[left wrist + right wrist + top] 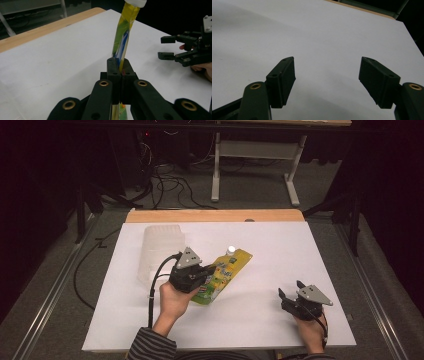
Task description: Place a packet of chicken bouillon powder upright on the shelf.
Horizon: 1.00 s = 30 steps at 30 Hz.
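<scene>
White paper covers the worktop [280, 270], which carries two things: one yellow refill pouch [225, 270] and one clear plastic container [159, 251]. Two tongs are out: the left tongs [119, 65] pinch the pouch's lower edge, lifting it beside the container; the right tongs [327, 80] rest spread, well apart.

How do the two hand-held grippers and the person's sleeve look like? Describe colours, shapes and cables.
Each hand-held gripper, left and right, is black, with two blocky jaws on link arms with brass-coloured pivots. A grey three-cornered plate tops each one. A black cable trails from the left one. The sleeve is dark with light stripes.
</scene>
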Each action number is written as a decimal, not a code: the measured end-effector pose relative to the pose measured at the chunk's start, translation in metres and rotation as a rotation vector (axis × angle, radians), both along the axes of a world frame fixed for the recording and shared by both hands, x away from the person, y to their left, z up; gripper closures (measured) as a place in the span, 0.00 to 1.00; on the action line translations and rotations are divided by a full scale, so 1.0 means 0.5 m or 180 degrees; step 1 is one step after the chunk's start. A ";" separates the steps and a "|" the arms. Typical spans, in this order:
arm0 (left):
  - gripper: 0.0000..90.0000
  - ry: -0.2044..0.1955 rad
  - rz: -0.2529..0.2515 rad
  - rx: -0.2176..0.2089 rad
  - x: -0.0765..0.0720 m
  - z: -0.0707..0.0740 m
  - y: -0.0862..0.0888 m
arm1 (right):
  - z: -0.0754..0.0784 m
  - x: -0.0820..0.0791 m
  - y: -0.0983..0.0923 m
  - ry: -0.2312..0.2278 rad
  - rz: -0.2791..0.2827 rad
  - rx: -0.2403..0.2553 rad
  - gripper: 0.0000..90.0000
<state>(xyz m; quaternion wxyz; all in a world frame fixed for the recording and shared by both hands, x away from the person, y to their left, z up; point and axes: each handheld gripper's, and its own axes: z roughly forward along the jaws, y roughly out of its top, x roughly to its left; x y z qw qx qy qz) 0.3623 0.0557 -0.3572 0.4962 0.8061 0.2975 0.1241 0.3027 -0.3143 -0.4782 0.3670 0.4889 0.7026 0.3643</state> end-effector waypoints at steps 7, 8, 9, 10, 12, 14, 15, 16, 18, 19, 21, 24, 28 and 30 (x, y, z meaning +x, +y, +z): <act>0.99 0.0021 0.0048 -0.0137 -0.002 0.015 0.038 | 0.000 0.000 0.000 -0.0004 -0.0006 0.0004 0.33; 0.99 0.0021 0.0048 -0.0137 -0.002 0.015 0.038 | 0.000 0.000 0.000 -0.0004 -0.0006 0.0004 0.33; 0.99 0.0009 0.0056 -0.0139 -0.003 0.018 0.042 | 0.000 0.000 0.000 -0.0004 -0.0006 0.0001 0.33; 0.99 -0.0002 0.0067 -0.0139 -0.004 0.020 0.046 | 0.000 0.000 0.000 -0.0001 -0.0003 -0.0004 0.33; 0.99 -0.0010 0.0077 -0.0138 -0.004 0.024 0.054 | 0.000 0.000 0.001 0.0004 0.0003 -0.0012 0.33; 0.99 0.0003 0.0088 -0.0182 0.000 0.031 0.065 | 0.000 0.000 0.000 -0.0002 -0.0005 -0.0004 0.33; 0.99 0.0001 0.0092 -0.0192 0.000 0.035 0.068 | 0.000 0.000 0.000 -0.0003 -0.0005 0.0003 0.33; 0.99 -0.0006 0.0095 -0.0204 0.000 0.038 0.071 | 0.000 0.000 0.000 -0.0009 -0.0006 0.0004 0.33; 0.99 -0.0036 0.0113 -0.0220 -0.002 0.046 0.079 | 0.000 0.000 0.000 -0.0004 -0.0008 -0.0002 0.33; 0.99 -0.0049 0.0128 -0.0238 -0.002 0.050 0.083 | 0.000 0.000 0.000 -0.0005 -0.0004 -0.0008 0.33; 0.99 -0.0063 0.0156 -0.0265 -0.003 0.056 0.093 | 0.000 0.001 0.000 0.0002 0.0010 -0.0013 0.33; 0.99 -0.0073 0.0187 -0.0298 -0.002 0.062 0.103 | 0.000 0.000 0.001 0.0008 0.0002 -0.0017 0.33; 0.99 -0.0094 0.0227 -0.0312 -0.001 0.072 0.117 | 0.000 0.000 0.000 -0.0006 -0.0004 -0.0005 0.33; 0.99 -0.0122 0.0247 -0.0312 -0.003 0.077 0.123 | 0.000 0.000 0.000 -0.0003 -0.0004 -0.0005 0.33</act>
